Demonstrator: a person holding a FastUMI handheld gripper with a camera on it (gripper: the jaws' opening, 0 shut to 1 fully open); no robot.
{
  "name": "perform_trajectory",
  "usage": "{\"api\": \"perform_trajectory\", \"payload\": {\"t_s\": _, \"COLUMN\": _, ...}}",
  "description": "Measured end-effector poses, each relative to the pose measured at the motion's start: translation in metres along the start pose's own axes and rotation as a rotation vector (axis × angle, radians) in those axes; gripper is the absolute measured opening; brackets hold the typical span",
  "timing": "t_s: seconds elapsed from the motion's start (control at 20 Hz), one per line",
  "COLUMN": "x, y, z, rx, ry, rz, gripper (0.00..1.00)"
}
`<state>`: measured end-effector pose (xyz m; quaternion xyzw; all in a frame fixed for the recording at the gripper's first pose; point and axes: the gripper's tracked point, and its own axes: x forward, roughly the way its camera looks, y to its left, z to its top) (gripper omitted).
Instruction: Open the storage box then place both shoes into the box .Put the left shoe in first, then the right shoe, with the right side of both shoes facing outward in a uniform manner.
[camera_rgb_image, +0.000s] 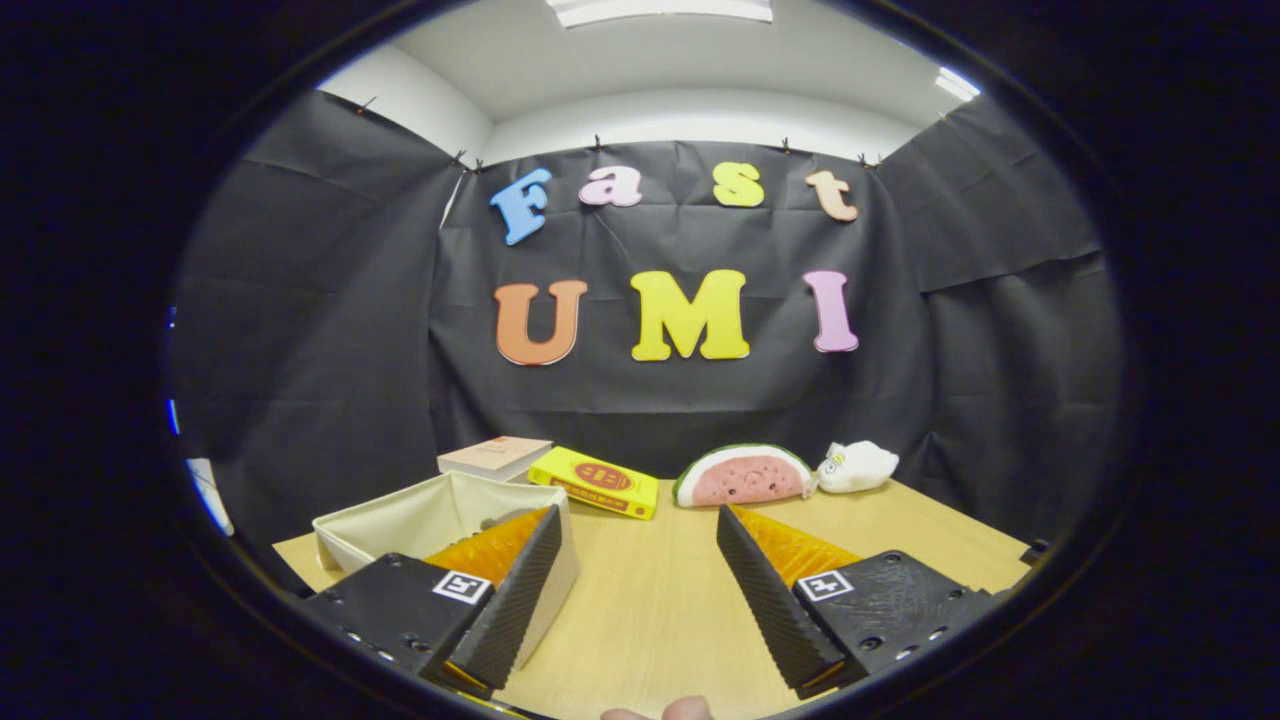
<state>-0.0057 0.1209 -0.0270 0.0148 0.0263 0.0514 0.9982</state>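
Hovering level: gripper (637, 560) spread, empty | storage box (420, 520) beside, perhaps touching

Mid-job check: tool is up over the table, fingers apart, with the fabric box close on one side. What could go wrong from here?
1. The tool is open and holds nothing; one finger overlaps the wall of the cream fabric box, so dropping straight down might snag or crush that soft wall.
2. I can't make out any shoes here, so I can't tell left from right yet.
3. The yellow book and the watermelon plush lie just beyond the fingers; a forward sweep could knock them.
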Motion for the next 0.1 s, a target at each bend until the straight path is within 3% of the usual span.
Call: {"api": "perform_trajectory", "payload": {"t_s": 0.1, "x": 0.0032, "y": 0.0017, "z": -0.0039, "rx": -0.009, "ry": 0.008, "rz": 0.011, "gripper": 0.95}}
